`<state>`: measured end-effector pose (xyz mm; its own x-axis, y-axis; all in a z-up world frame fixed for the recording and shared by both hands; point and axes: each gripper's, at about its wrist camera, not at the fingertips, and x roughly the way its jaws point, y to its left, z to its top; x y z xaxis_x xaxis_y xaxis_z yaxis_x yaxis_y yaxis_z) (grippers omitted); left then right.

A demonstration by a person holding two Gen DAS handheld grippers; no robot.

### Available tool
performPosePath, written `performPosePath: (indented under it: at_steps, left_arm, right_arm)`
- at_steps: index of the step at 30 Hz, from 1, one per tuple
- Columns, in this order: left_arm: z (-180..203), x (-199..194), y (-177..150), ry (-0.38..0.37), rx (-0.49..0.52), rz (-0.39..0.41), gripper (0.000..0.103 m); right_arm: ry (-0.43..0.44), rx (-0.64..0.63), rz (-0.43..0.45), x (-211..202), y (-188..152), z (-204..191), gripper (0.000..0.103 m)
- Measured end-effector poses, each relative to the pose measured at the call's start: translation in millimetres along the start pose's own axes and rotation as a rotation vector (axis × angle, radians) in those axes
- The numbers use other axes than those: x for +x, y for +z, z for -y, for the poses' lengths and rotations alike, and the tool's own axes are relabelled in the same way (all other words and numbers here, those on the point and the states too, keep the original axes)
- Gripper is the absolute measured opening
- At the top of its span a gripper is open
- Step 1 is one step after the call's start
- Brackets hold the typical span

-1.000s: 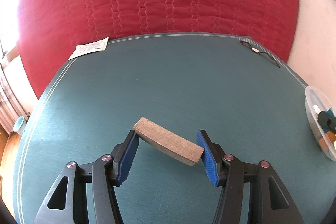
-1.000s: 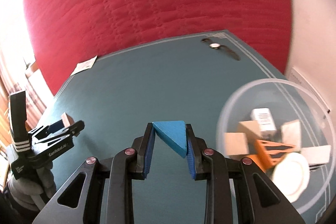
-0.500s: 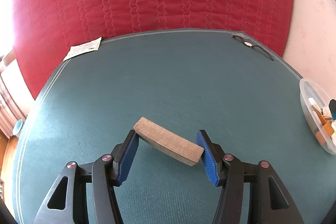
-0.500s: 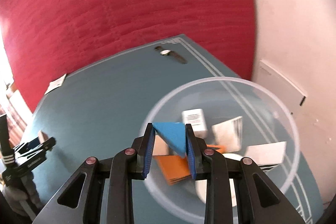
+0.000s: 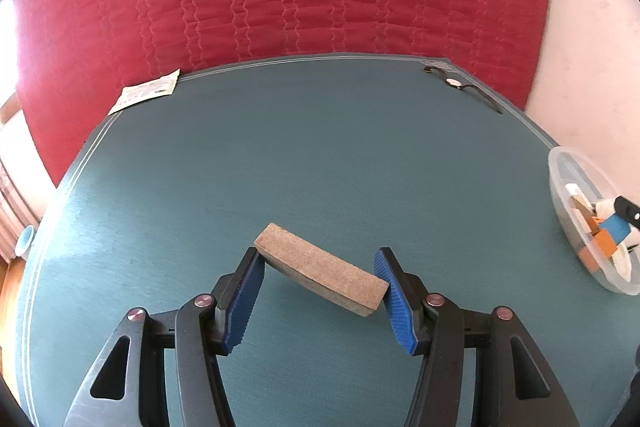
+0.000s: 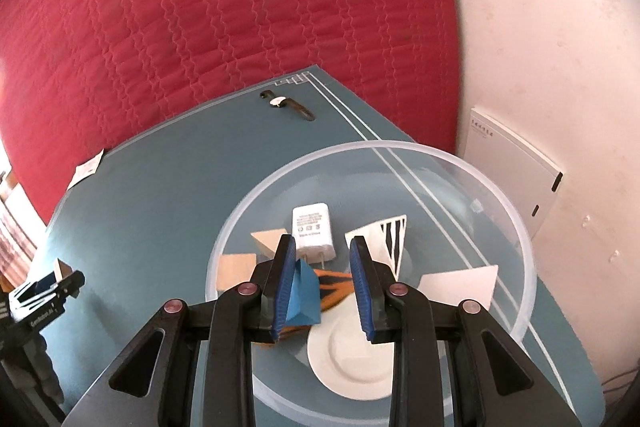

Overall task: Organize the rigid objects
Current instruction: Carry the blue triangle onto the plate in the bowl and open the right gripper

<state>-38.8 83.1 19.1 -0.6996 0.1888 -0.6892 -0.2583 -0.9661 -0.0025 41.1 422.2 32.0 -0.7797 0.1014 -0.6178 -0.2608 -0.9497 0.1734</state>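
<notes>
Hovering over the clear plastic bowl (image 6: 400, 145) now with my right gripper (image 6: 322, 239), jaws drawn in narrow around the blue wedge (image 6: 304, 291). The wedge sits flat against the left pad; on the other side I see a gap, so I can't tell how firmly both pads bite. Directly below are a white charger (image 6: 314, 231), an orange block (image 6: 332, 287), wooden pieces and a small white plate (image 6: 348, 359). I judge the drop is the step in hand.

Over on the other side, my left gripper (image 5: 318, 253) stands roughly half open and is clamped on the brown fibre block (image 5: 320, 273), lifted clear of the teal mat (image 5: 320, 147). The block's long axis runs across the jaws, slanting from the left pad back to the right pad forward, each end against a pad.

What matters next: from the left gripper, the bowl lies far off to the right, at the mat's edge. The right hand is the nearer one by a long way. I'd guess the block must travel sideways, end first.
</notes>
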Motion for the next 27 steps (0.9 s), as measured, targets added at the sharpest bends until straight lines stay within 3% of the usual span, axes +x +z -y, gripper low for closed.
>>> performPosePath:
  at_steps: [7, 14, 27]
  left_arm:
    - [16.8, -7.4, 2.8, -0.052, 0.01, 0.005, 0.06]
    - [34.3, -13.1, 6.3, -0.104, 0.035, 0.008, 0.06]
    - [90.2, -21.3, 12.0, -0.2, 0.129, 0.008, 0.06]
  right_arm:
    - [0.008, -0.061, -0.031, -2.2, -13.2, 0.7, 0.03]
    - [-0.036, -0.056, -0.055, -1.7, -20.3, 19.5, 0.031]
    - [-0.001, -0.045, 0.002, -26.8, -23.7, 35.5, 0.031]
